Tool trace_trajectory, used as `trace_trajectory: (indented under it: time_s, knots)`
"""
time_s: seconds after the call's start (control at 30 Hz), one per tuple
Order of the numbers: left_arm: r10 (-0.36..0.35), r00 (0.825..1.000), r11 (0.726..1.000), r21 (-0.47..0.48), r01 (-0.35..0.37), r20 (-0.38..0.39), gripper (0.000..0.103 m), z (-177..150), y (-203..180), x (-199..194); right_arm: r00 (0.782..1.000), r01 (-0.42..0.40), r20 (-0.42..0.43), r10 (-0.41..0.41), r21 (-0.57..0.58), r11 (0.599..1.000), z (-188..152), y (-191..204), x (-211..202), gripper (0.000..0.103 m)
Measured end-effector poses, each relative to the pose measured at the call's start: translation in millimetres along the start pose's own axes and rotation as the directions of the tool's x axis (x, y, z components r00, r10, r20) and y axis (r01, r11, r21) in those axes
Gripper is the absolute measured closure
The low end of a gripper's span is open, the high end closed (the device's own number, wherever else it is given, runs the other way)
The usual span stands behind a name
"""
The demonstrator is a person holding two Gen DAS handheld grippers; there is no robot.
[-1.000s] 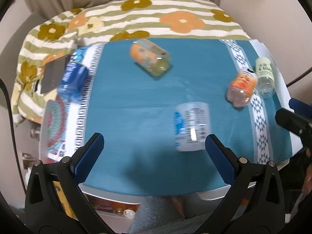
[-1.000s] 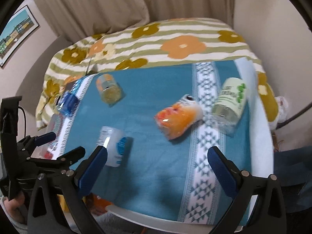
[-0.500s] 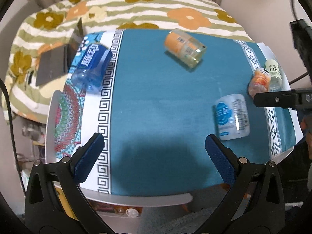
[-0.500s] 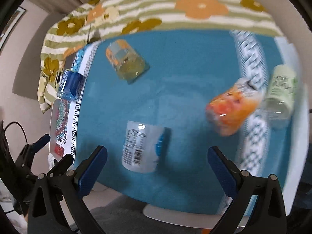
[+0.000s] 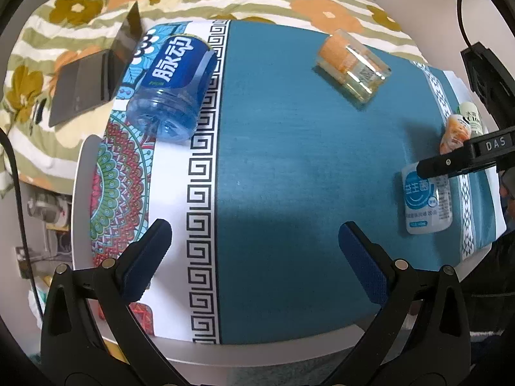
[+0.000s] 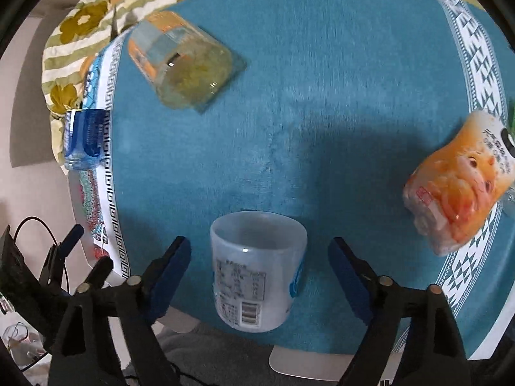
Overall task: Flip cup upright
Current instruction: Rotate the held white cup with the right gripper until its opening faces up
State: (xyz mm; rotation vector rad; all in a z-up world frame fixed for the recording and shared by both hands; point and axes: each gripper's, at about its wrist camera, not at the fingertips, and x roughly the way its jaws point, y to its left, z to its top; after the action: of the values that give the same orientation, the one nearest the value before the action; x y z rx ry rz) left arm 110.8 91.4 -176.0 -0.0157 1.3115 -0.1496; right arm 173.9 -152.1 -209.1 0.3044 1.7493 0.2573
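Observation:
A white plastic cup with a blue label (image 6: 257,270) lies on its side on the teal tablecloth near the table's front edge. My right gripper (image 6: 259,259) is open, and the cup lies between its blue pads without touching them. In the left wrist view the cup (image 5: 426,202) lies at the far right with the right gripper's black finger (image 5: 463,157) over it. My left gripper (image 5: 254,247) is open and empty above the cloth's front left part.
A clear cup with an orange label (image 6: 183,61) lies on its side at the back. A blue bottle (image 5: 175,85) lies at the left on the patterned border. An orange cup (image 6: 457,186) lies at the right. A laptop (image 5: 93,77) rests on the floral bedding.
My right gripper has dropped down and moved in, so the white cup now lies between its pads. My left gripper has drifted left and away from the cup.

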Motion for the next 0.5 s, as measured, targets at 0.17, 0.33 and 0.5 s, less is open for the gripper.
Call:
trace_trajectory:
  time_s: [0.17,0.33,0.5]
  knots:
    - [-0.005,1.000,1.000,-0.017,0.005,-0.006,0.000,3.5,5.4,4.2,0.999,-0.027,-0.040,0.028,0.032,0.999,3.5,-5.4,8.5,0.031]
    - [-0.006,1.000,1.000,-0.021,0.006,-0.007,0.000,6.6,7.1,5.1,0.996,-0.068,-0.050,0.071,0.053,0.996,4.6,-8.6,12.6,0.048]
    - [-0.007,1.000,1.000,-0.015,0.007,-0.002,0.000,9.4,6.2,2.8,0.995,-0.095,-0.016,0.096,0.049,0.994,1.0,-8.8,2.9,0.052]
